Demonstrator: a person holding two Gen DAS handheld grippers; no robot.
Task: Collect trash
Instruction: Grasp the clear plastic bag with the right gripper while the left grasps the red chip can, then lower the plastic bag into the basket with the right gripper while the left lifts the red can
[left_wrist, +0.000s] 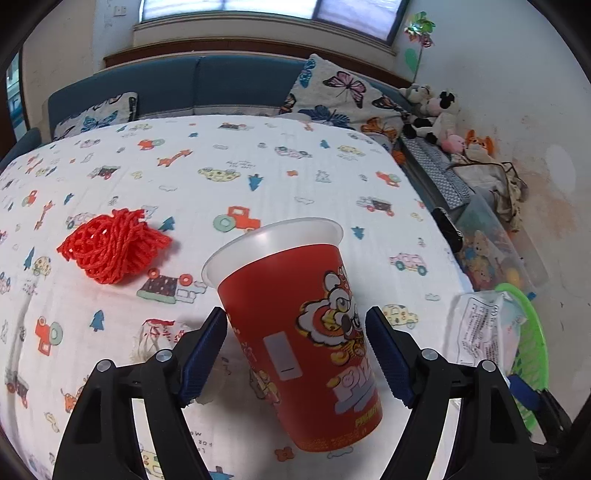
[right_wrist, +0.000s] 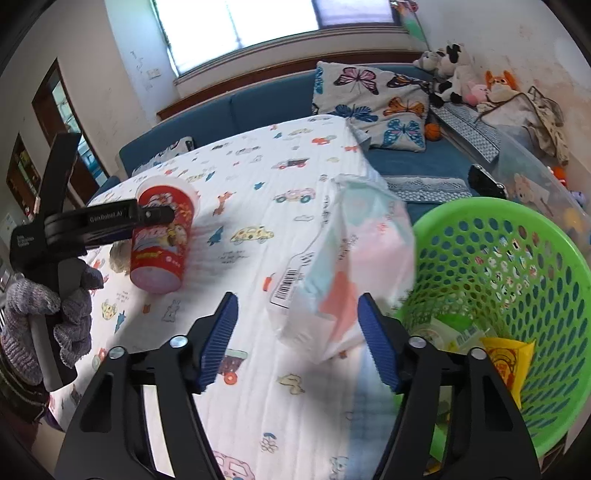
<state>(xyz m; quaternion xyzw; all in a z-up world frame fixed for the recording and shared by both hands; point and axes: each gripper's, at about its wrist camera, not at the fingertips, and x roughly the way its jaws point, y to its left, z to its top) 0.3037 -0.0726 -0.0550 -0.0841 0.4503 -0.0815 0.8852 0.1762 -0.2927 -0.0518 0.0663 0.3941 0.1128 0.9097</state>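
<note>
mid-cleanup: left gripper (left_wrist: 295, 354) fingers clamp the red cup (left_wrist: 295, 332) above the desk (left_wrist: 258, 166); right gripper (right_wrist: 295, 339), fingers wide, beside a plastic wrapper (right_wrist: 343, 266) tumbling toward the partly filled green basket (right_wrist: 517, 240) at the desk's right edge; red netting (left_wrist: 114, 245) remains.

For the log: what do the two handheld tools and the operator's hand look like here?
Both tools match: black angular bodies with silver round bolts and blue ribbed pads on the two fingers, left tool and right tool. The right wrist view shows white "GenRobot.AI" lettering on the left tool's side, and the left hand wearing a grey-purple knitted glove. No cables visible.
</note>
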